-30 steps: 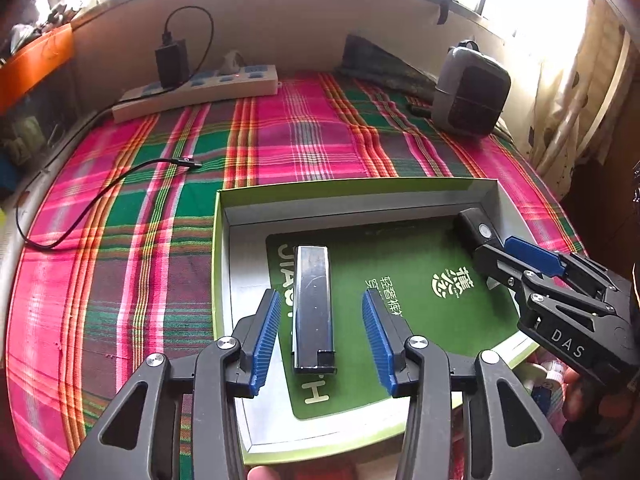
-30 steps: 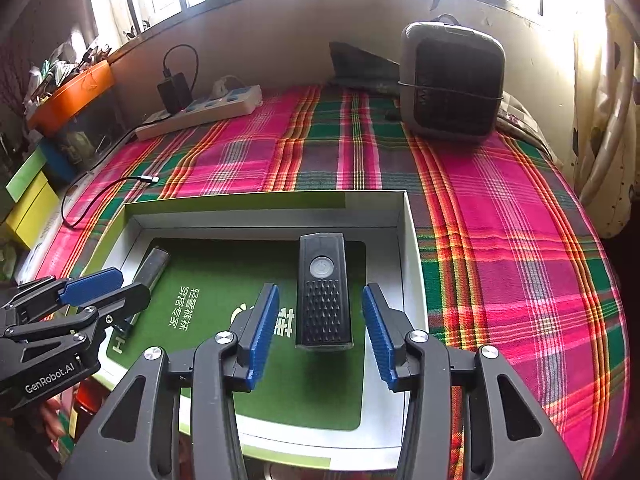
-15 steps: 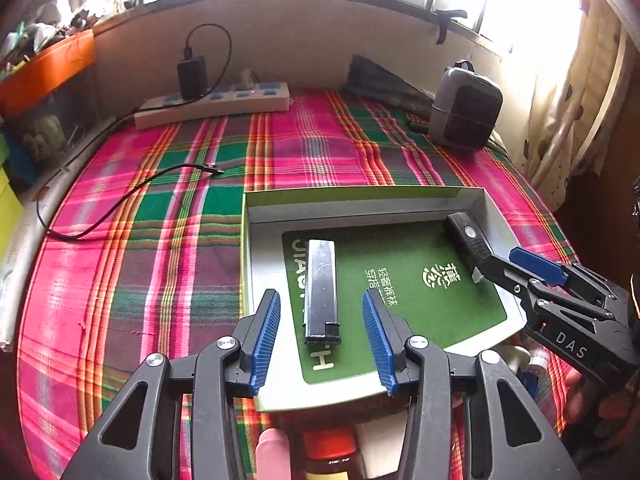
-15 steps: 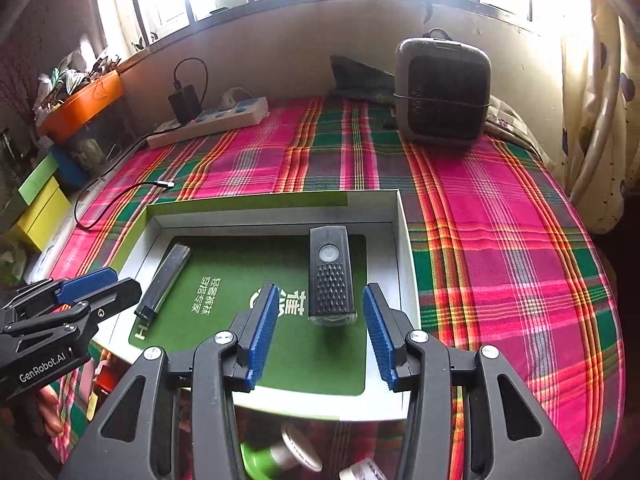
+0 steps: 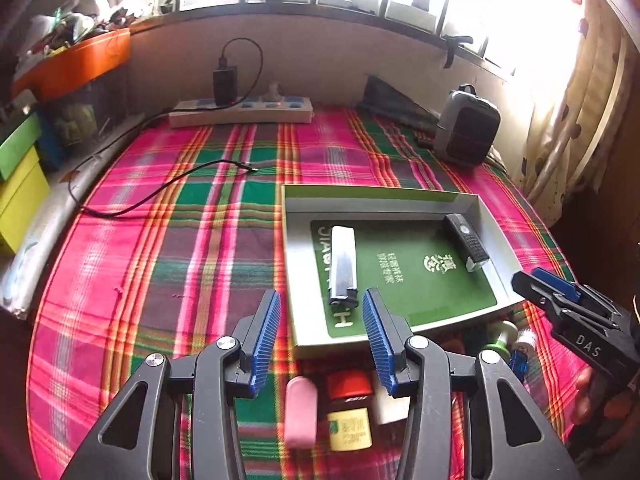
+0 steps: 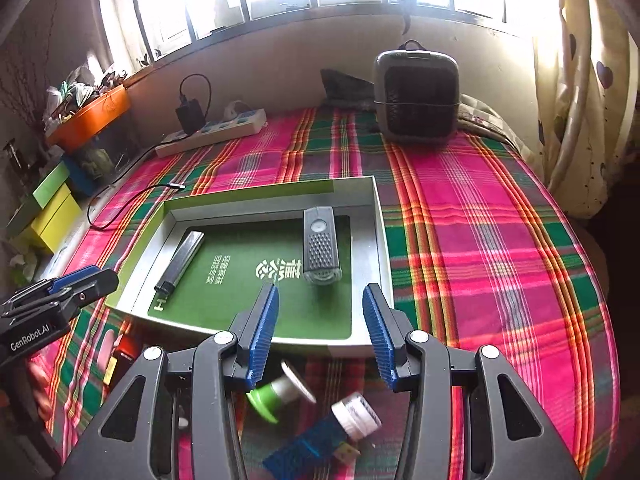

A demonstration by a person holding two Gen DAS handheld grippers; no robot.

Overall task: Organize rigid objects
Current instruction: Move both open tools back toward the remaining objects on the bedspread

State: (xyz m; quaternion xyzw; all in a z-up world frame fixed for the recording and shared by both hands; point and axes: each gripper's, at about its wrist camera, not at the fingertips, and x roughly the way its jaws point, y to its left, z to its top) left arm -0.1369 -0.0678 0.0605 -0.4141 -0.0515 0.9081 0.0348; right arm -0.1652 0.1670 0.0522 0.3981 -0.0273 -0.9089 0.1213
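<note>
- Two handheld grippers are hanging over the near edge of the plaid-covered table, both with jaws parted and nothing between the blue pads: the left gripper [image 5: 320,338] and the right gripper [image 6: 320,332] are each gripping nothing.
- Lying loose on the cloth directly under the left gripper are a pink rounded capsule-shaped piece [image 5: 301,412] and, just beside it, a small brown bottle with a red cap and yellow label [image 5: 349,412]; both are pointing roughly away from the fingers, so by my reading the left hand is the nearer one for them.
- Sitting under the right gripper are a green-and-white spool-like cap [image 6: 280,394], a white-capped small bottle [image 6: 356,412] and a blue flat packet [image 6: 308,448], all blurred and tilted across the line of the fingers.
- Resting just beyond these is a shallow grey cardboard box lid with a green rim [image 6: 380,240], lined by a green printed card.
- Lying inside it are a silver lighter [image 5: 343,266] on the left, its long axis running near to far, and a black ridged torch-like gadget [image 6: 320,246] on the right; they are well apart, leaving the middle of the card free.
- Nothing is standing between the loose items and the box except its low near wall, which any carried piece would probably need to clear.
- Farther back are sitting a loose black cable [image 5: 160,188], a white power strip [image 5: 240,110] and a grey heater [image 6: 416,96].
</note>
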